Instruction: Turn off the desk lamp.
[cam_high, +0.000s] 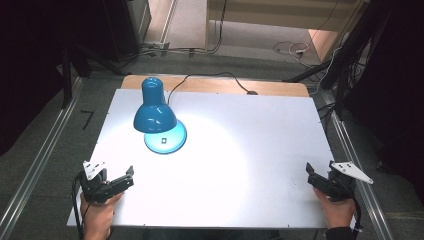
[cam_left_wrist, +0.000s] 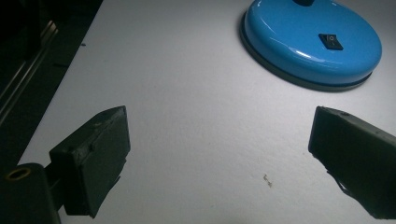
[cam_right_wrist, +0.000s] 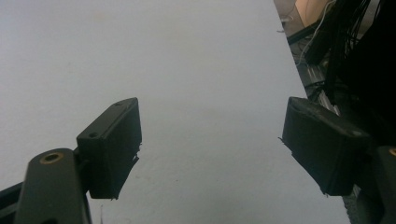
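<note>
A glossy blue desk lamp with a round domed base (cam_high: 165, 141) stands lit on the far-left part of a white rectangular tabletop (cam_high: 240, 165), its shade (cam_high: 154, 118) tilted down over the base and its black cord (cam_high: 210, 76) trailing off the far edge. The left gripper (cam_high: 127, 177) rests at the near-left corner, the right gripper (cam_high: 311, 172) at the near-right edge, well apart, each in a hand. The left gripper view brings out a small black rocker switch (cam_left_wrist: 330, 41) on the lamp base (cam_left_wrist: 308, 44), ahead of jaws spread wide with nothing between them. The right gripper view shows its jaws likewise parted over bare tabletop (cam_right_wrist: 196, 79), with dark cables (cam_right_wrist: 336, 42) beyond the table's edge.
</note>
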